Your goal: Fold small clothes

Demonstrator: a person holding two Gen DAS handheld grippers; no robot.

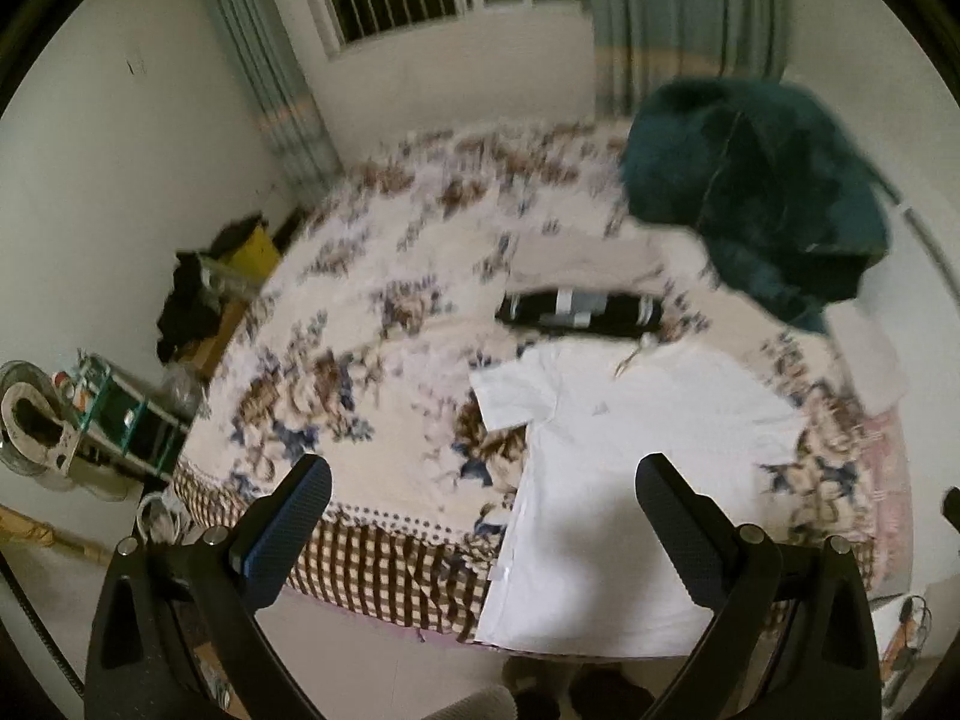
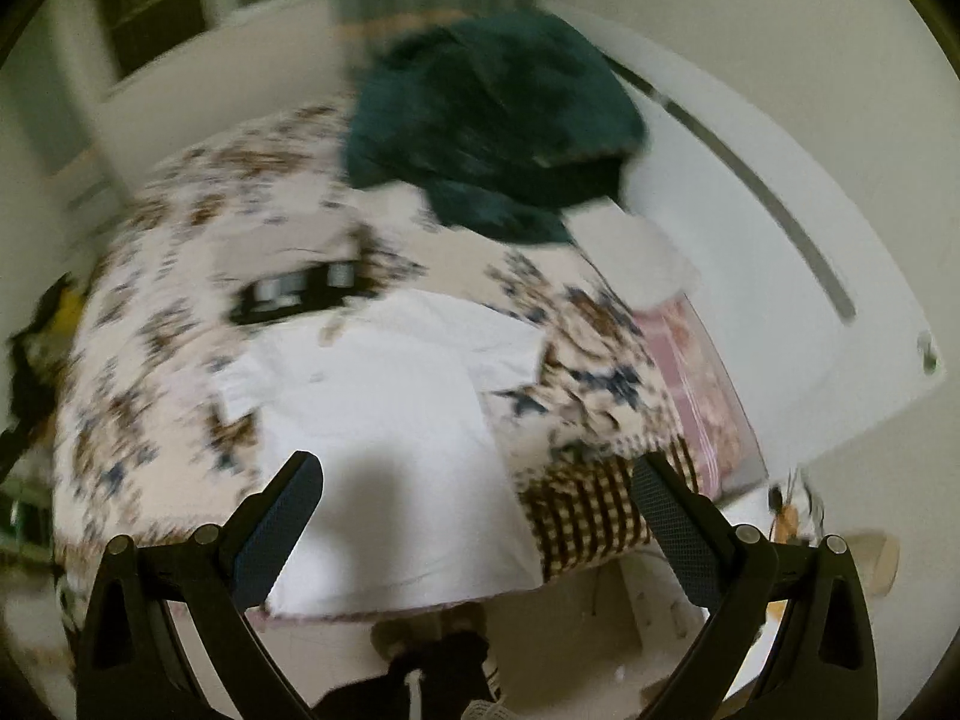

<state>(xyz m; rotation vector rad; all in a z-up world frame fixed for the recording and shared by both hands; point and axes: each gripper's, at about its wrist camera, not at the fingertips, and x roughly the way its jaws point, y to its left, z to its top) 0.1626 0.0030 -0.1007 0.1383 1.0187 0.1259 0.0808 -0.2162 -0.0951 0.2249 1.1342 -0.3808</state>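
Spread flat on a floral quilted bedspread (image 1: 372, 324): a smooth white short-sleeved shirt (image 1: 606, 480), hem hanging over the checked bed edge. Beyond it, a folded black-and-white striped garment (image 1: 579, 309) and a fuzzy teal blanket heap (image 1: 756, 198). Left view only: cluttered green shelf (image 1: 129, 414). Right view only: shoes on the floor (image 2: 456, 636). Left gripper (image 1: 483, 495) and right gripper (image 2: 477, 489) both spread wide, empty, above the shirt.

white shirt (image 1: 606, 480): smooth matt cloth, on the bedspread | bedspread (image 1: 372, 324): matt printed cloth, floral, checked border | teal blanket (image 1: 756, 204): fuzzy, plush-looking cloth, beyond the white shirt | left gripper (image 1: 483, 525): matt black plastic, fingers (image 1: 288, 534) faced with dimpled blue pads, metal pins
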